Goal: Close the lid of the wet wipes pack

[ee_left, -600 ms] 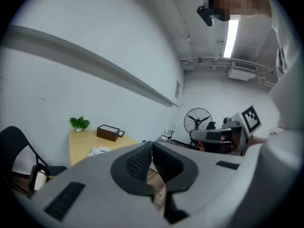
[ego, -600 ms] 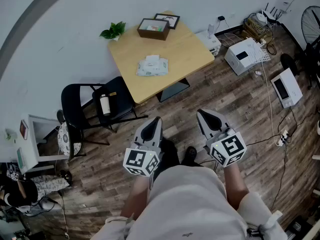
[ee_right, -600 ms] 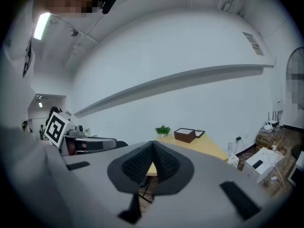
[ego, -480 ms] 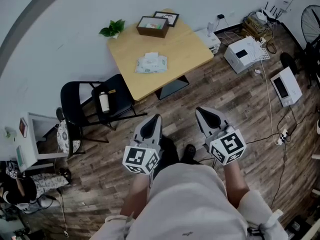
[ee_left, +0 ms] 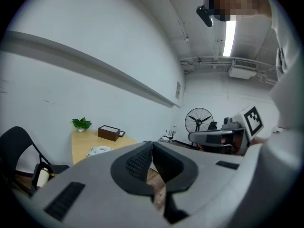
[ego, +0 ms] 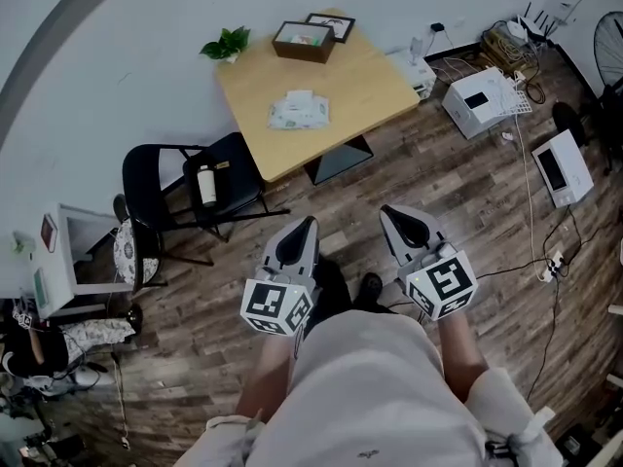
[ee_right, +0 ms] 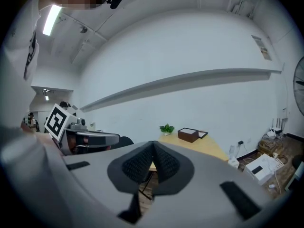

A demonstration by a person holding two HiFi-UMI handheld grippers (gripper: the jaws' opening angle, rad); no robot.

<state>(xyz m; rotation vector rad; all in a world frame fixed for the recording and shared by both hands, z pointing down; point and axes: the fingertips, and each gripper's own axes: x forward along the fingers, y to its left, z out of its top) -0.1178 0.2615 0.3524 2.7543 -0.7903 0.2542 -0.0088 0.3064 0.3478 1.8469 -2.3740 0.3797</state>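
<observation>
The wet wipes pack [ego: 299,110] lies flat in the middle of a light wooden table [ego: 350,95] far ahead; it also shows small in the left gripper view [ee_left: 99,150]. Whether its lid is up I cannot tell at this distance. My left gripper [ego: 309,223] and right gripper [ego: 385,211] are held side by side over the floor, well short of the table. Both are shut with nothing between the jaws; the left jaw tips [ee_left: 152,144] and the right jaw tips [ee_right: 153,143] touch.
A brown box [ego: 302,40], a picture frame [ego: 331,25] and a small plant [ego: 225,44] stand at the table's far edge. A black chair [ego: 190,197] with a bottle [ego: 206,187] stands left of the table. White appliances [ego: 480,100] and cables lie on the wooden floor at right.
The table and wipes pack have shifted slightly up and to the right in the head view. Both grippers stay shut and keep about the same place.
</observation>
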